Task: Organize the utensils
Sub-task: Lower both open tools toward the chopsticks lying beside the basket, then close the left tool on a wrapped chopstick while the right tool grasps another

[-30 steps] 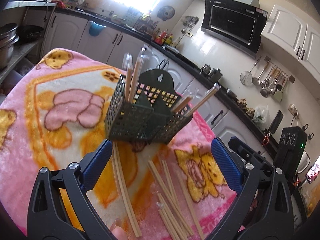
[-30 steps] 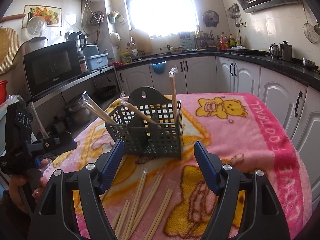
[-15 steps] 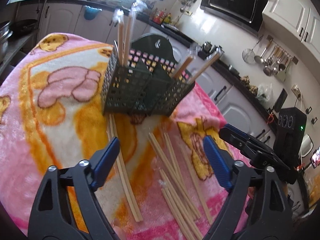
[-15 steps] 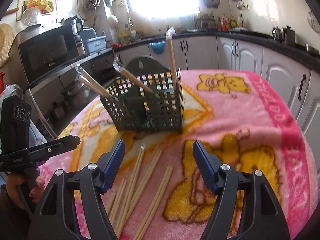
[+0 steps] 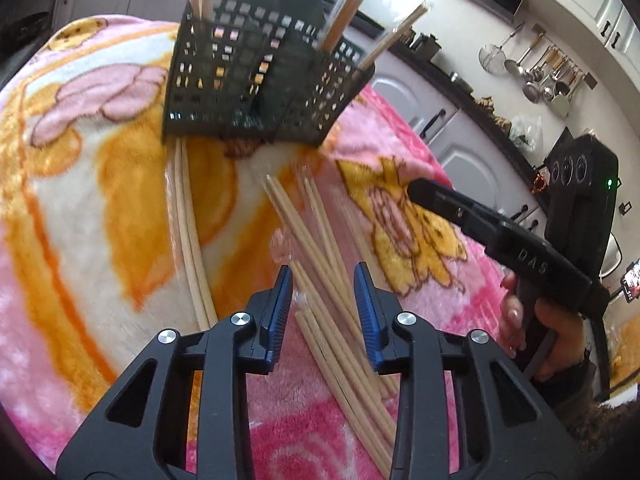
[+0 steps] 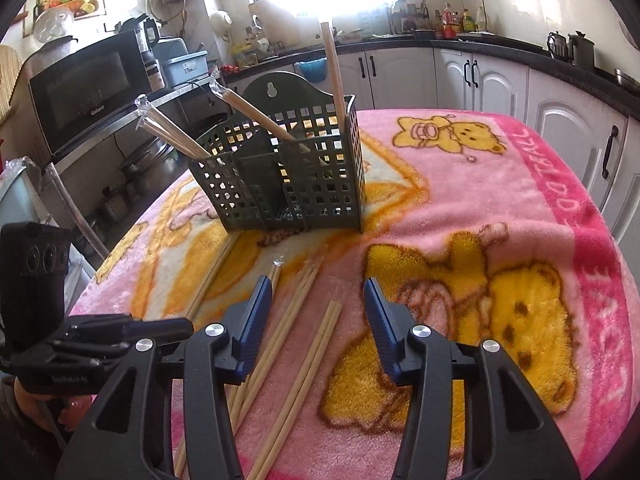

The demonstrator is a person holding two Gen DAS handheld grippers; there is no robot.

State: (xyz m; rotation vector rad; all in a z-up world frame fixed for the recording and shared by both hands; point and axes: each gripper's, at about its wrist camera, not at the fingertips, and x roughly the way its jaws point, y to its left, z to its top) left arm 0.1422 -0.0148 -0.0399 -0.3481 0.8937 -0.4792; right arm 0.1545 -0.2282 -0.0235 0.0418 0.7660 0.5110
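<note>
A dark green perforated utensil holder (image 5: 256,80) (image 6: 288,176) stands on the blanket with several wrapped chopsticks upright in it. Several loose wooden chopsticks (image 5: 320,240) (image 6: 298,300) lie in front of it. My left gripper (image 5: 322,276) hangs low over them. Its jaws are closing around a few sticks, and a gap still shows at each pad. My right gripper (image 6: 316,292) is wider, also closing, with a pair of chopsticks (image 6: 326,324) on the blanket between its fingers, untouched. Each gripper shows in the other's view: the right gripper body (image 5: 500,232), the left gripper body (image 6: 100,332).
A pink and yellow bear blanket (image 6: 480,280) covers the table, which drops off at the right and near edges. A separate pair of chopsticks (image 5: 188,240) lies left of the pile. A microwave (image 6: 80,76) and white cabinets (image 6: 480,76) stand beyond.
Both grippers have sunk toward the loose chopsticks and tilted down. The left jaws narrowed a lot, from wide apart to close around a few sticks. The right jaws narrowed somewhat.
</note>
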